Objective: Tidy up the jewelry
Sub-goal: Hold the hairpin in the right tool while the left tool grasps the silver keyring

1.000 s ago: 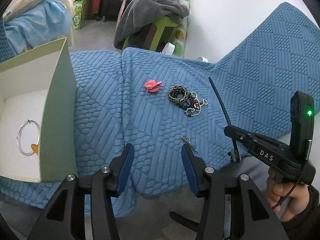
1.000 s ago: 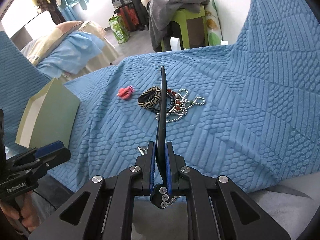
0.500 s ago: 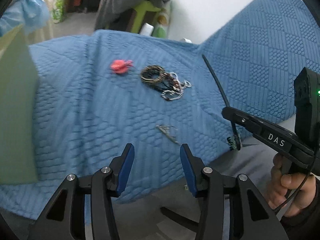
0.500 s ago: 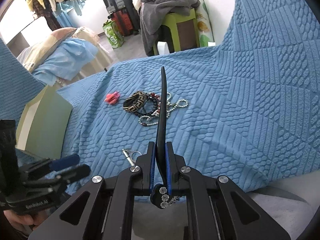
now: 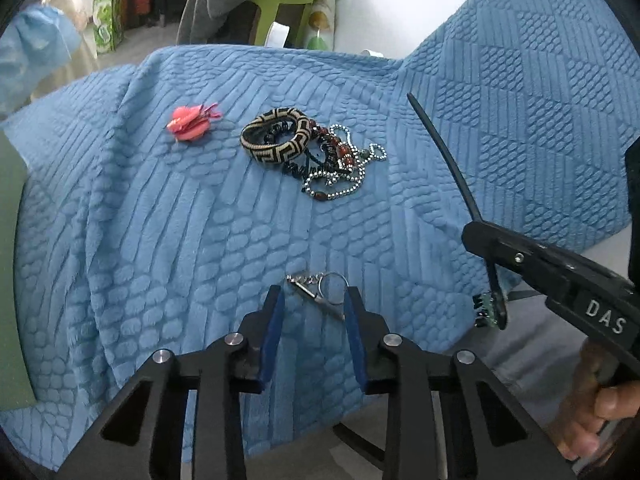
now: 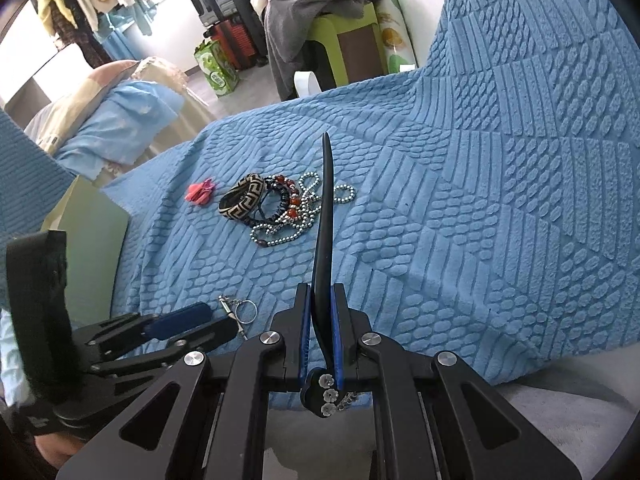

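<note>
My left gripper is open, its blue fingers on either side of a small silver keyring with a chain and pin on the blue quilt; the keyring also shows in the right wrist view. My right gripper is shut on a long black hair clip with rhinestone flowers at its base, held above the quilt's front edge. Farther back lie a black-and-beige patterned bangle, a tangle of beaded bracelets and a silver ball chain, and a pink hair clip.
A green-sided white box stands at the left; its edge shows in the left wrist view. The blue quilt rises at the right. Beyond are a green stool with grey clothes, suitcases and bedding.
My left gripper has swung right, away from the box, and moved forward until its fingers straddle the keyring. The right gripper still holds the black clip and has shifted little.
</note>
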The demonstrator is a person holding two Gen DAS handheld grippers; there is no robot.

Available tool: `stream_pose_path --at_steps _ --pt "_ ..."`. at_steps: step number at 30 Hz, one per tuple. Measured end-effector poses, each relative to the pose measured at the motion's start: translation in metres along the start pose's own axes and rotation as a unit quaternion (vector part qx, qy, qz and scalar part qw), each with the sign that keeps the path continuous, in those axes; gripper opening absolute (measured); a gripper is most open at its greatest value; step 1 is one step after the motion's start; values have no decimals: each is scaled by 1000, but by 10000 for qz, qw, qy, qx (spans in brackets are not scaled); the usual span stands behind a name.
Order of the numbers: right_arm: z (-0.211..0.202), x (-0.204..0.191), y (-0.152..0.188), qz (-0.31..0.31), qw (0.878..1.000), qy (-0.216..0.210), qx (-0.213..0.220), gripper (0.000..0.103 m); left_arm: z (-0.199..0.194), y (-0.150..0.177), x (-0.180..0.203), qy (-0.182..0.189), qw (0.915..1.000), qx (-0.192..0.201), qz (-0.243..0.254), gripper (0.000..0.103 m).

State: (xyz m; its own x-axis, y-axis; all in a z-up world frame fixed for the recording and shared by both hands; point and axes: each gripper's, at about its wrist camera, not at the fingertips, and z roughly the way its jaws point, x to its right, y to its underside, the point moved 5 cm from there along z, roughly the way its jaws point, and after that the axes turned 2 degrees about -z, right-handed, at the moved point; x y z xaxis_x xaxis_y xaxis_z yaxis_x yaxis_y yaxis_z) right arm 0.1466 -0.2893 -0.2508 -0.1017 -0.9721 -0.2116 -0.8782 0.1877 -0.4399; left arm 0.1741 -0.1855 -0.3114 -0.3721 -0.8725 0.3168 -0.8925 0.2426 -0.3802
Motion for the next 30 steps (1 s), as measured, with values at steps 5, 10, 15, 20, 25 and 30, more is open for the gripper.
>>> stream_pose_path --at_steps 5,10,15,20,25,30 --pt "-2 3 1 55 10000 -50 31 7 7 1 17 -418 9978 113 507 29" --pt "-4 3 1 69 9999 -74 71 7 14 3 31 -864 9915 145 958 24" --pt "-8 4 3 92 9999 -65 108 7 17 2 34 -849 9907 98 1054 2" --pt "-11 3 4 72 9999 -65 118 7 10 5 28 -699 9939 106 849 1" --pt "-16 -2 3 47 9998 -74 157 7 -3 7 14 -477 9981 111 370 1" --pt "-21 -10 -2 -19 9998 -70 202 7 -25 2 7 -348 9990 259 127 1"
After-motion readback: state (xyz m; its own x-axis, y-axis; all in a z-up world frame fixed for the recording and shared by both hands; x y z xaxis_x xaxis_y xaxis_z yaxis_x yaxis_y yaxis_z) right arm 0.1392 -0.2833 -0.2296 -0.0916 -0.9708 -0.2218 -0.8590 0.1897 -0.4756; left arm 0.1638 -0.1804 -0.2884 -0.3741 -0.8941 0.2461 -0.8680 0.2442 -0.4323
